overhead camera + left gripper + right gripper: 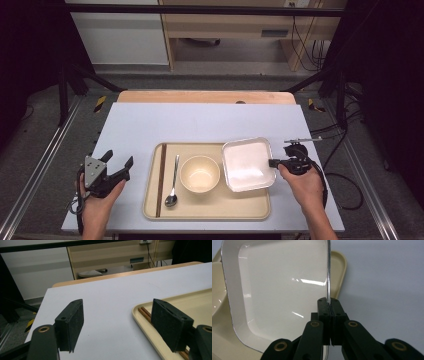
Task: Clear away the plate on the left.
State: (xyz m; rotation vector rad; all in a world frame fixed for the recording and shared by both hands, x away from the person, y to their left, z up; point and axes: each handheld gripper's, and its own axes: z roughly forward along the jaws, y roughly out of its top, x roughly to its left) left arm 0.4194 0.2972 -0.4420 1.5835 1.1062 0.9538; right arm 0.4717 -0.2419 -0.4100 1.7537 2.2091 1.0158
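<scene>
Right gripper (273, 162) clamped tight on the right rim of the white square dish (248, 164), dish sitting at the right end of the beige tray (210, 211), just beside the round bowl (199, 173). Left gripper (120, 161) spread wide and empty over the worktop (200, 122), left of the tray, chopsticks (160, 180) and spoon (173, 182) lying inside.
</scene>
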